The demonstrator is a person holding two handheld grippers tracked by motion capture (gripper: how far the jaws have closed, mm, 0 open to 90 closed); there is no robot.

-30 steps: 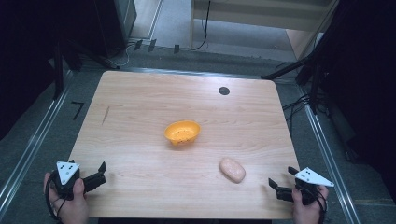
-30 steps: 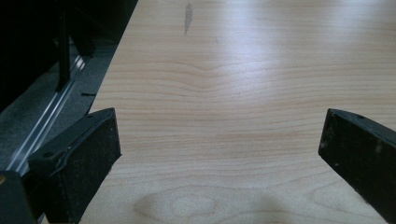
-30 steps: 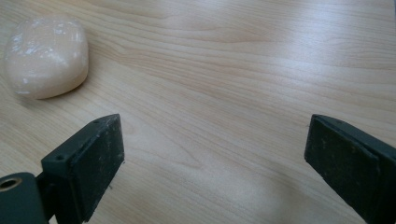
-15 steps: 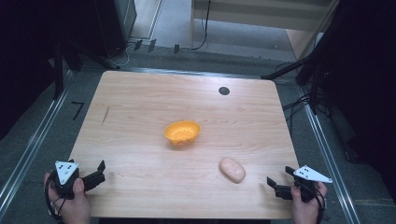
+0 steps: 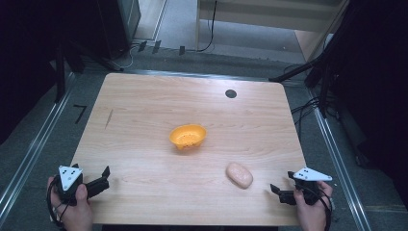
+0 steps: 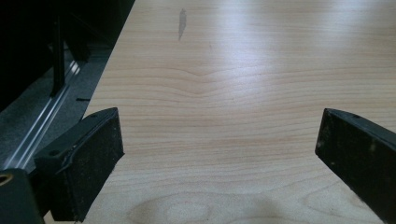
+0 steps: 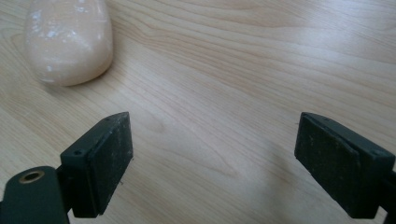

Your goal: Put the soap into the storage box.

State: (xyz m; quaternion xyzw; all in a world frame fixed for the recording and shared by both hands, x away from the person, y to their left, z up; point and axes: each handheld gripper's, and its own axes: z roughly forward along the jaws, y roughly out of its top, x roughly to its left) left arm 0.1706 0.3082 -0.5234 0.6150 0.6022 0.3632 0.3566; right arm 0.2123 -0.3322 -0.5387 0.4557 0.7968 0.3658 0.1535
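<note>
Table [image 5: 144, 125]: one bowl [image 5: 188, 136], one potato [image 5: 239, 174]

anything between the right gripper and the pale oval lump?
No. In the high view only bare table separates the right gripper from the pale oval lump; the right gripper view shows bare wood too.

Wooden table [image 5: 144, 125] — orange bowl [image 5: 188, 136], pale lump [image 5: 239, 174].

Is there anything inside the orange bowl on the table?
In the high view, the orange bowl looks empty; only small dots or holes show on its inner floor. The near wall hides a strip of the inside. The pale oval object lies outside it, on the table.
</note>
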